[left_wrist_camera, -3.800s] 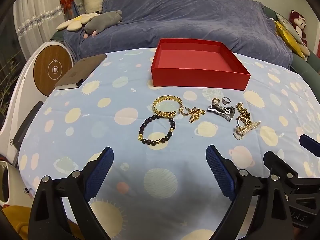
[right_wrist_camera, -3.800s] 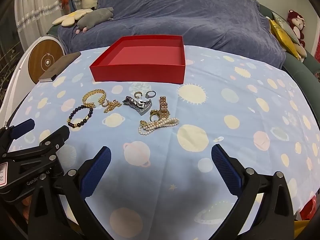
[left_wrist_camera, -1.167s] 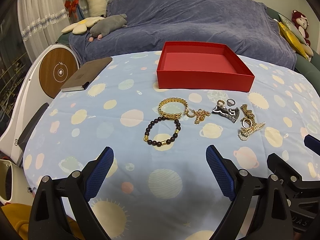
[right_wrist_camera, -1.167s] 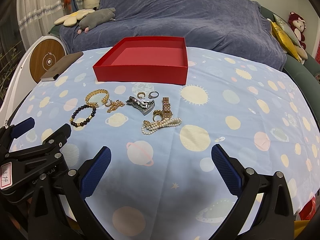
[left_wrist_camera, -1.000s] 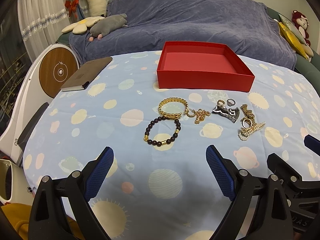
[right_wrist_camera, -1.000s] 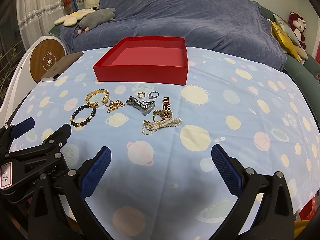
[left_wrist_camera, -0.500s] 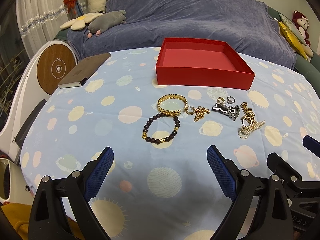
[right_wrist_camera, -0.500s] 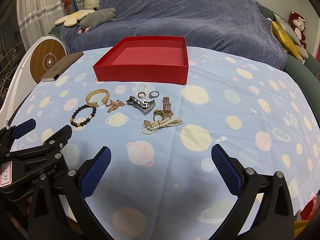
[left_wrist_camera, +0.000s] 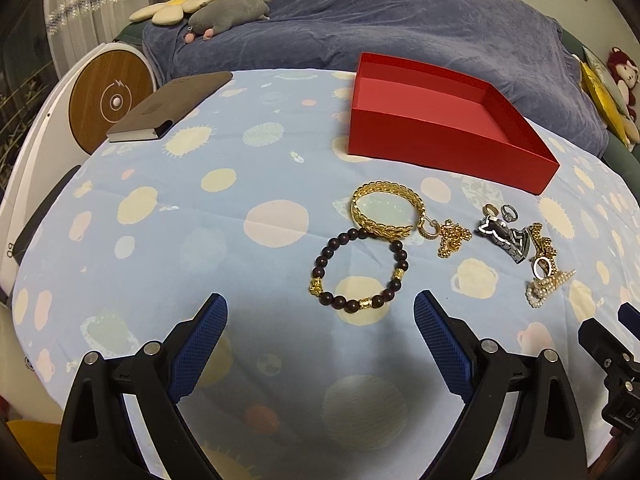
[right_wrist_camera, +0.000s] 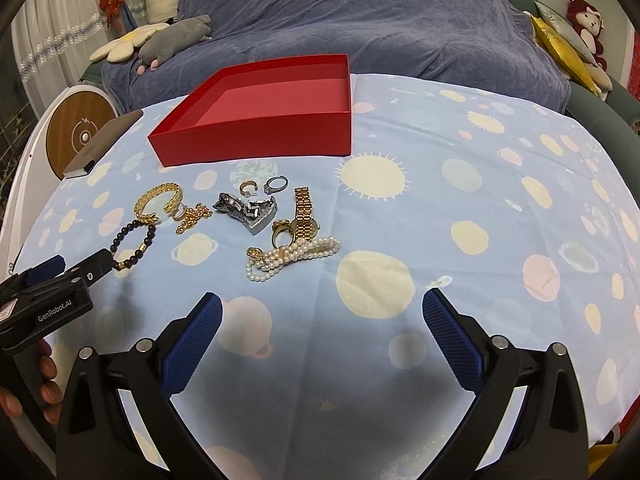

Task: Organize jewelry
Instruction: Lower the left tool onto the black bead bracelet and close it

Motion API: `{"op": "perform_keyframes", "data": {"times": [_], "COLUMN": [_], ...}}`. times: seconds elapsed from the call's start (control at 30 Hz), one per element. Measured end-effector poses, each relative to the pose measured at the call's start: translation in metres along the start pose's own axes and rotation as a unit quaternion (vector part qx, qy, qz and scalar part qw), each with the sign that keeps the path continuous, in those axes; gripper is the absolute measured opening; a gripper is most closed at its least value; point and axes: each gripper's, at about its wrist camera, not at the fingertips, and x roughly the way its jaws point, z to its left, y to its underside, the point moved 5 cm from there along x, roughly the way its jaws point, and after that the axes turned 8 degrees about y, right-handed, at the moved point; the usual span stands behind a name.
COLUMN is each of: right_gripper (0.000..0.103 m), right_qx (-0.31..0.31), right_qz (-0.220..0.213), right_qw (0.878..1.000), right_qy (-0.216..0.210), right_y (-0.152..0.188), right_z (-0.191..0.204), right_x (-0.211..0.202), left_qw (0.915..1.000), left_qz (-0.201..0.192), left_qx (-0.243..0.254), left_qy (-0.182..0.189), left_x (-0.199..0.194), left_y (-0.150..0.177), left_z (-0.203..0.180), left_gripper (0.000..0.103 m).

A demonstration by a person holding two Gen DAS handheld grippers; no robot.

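An empty red box [left_wrist_camera: 448, 120] [right_wrist_camera: 264, 116] stands at the back of the table. In front of it lies jewelry: a dark bead bracelet [left_wrist_camera: 358, 272] [right_wrist_camera: 134, 244], a gold bangle [left_wrist_camera: 386, 210] [right_wrist_camera: 158, 202], a gold chain [left_wrist_camera: 452, 236], a silver piece [left_wrist_camera: 502, 238] [right_wrist_camera: 250, 208], two rings [right_wrist_camera: 276, 184], a gold watch [right_wrist_camera: 304, 212] and a pearl strand [right_wrist_camera: 290, 258] [left_wrist_camera: 548, 288]. My left gripper [left_wrist_camera: 320, 344] is open just short of the bead bracelet. My right gripper [right_wrist_camera: 322, 338] is open, short of the pearls.
The table has a light blue cloth with planets and suns [left_wrist_camera: 200, 240]. A brown notebook [left_wrist_camera: 168, 106] lies at the back left. A bed with a blue cover and soft toys [left_wrist_camera: 400, 12] stands behind. A white device with a wooden disc [left_wrist_camera: 112, 100] stands left.
Both grippers have moved forward toward the jewelry, and the left one has come close to the bead bracelet. Both stay open. The jewelry has not moved.
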Motion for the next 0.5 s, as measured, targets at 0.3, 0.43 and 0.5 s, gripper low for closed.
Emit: {"op": "perform_keyframes", "data": {"times": [0.3,0.43,0.5], "right_gripper": [0.098,0.098,0.098], "right_qx": [0.001,0.002,0.001], "right_qz": [0.01,0.011,0.015], "right_qw": [1.0,1.0,1.0], "right_qy": [-0.011,-0.01,-0.009], "right_y": [-0.006,-0.008,-0.008], "right_z": [0.006,0.006,0.006], "right_x": [0.013,0.017,0.021], "left_qw": [0.9999,0.9999,1.0], "left_qz": [-0.001,-0.004,0.007], "left_qx": [-0.001,-0.009,-0.005], "left_qy": [0.015,0.003,0.001], "left_x": [0.02,0.026,0.035], "left_y": [-0.01,-0.015,-0.013], "left_z": [0.003,0.013,0.014], "left_gripper": [0.086,0.078,0.066]}}
